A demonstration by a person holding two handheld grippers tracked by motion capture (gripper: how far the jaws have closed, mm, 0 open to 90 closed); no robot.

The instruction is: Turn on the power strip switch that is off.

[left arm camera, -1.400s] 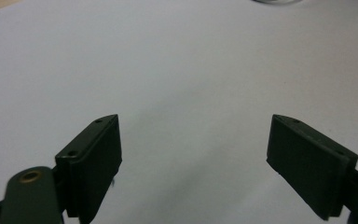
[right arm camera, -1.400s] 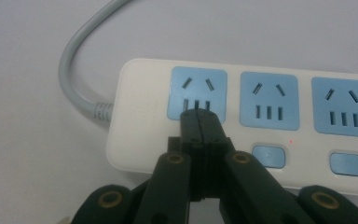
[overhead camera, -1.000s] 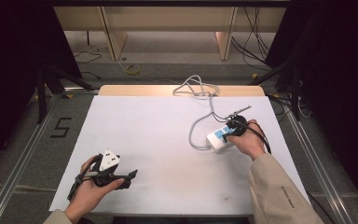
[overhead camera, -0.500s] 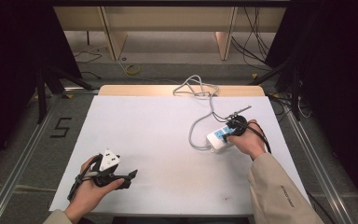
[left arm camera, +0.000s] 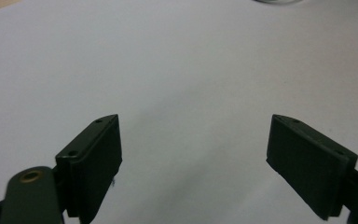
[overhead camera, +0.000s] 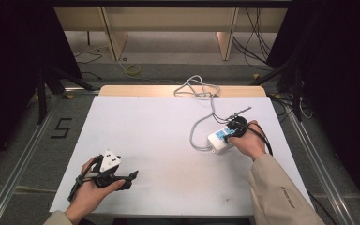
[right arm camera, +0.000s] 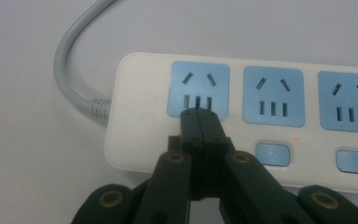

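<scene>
A white power strip (overhead camera: pixel 217 140) with blue sockets lies on the white table (overhead camera: pixel 159 136) at the right. In the right gripper view the strip (right arm camera: pixel 140 116) fills the frame, and my right gripper (right arm camera: pixel 199 112) is shut, its joined tips over the lower edge of the leftmost blue socket (right arm camera: pixel 198 79); I cannot tell whether they touch it. Nothing is between its jaws. A hand holds that right gripper (overhead camera: pixel 234 127) over the strip's end. My left gripper (overhead camera: pixel 132 176) rests low at the table's near left, held in the other hand. Its jaws (left arm camera: pixel 193 154) stand wide open over bare table.
The strip's grey cable (overhead camera: pixel 198 88) loops back over the table's far edge; it leaves the strip's end as a grey cable (right arm camera: pixel 70 60). Blue switch buttons (right arm camera: pixel 272 154) sit below the sockets. A thin black cable (overhead camera: pixel 238 111) trails from the right gripper.
</scene>
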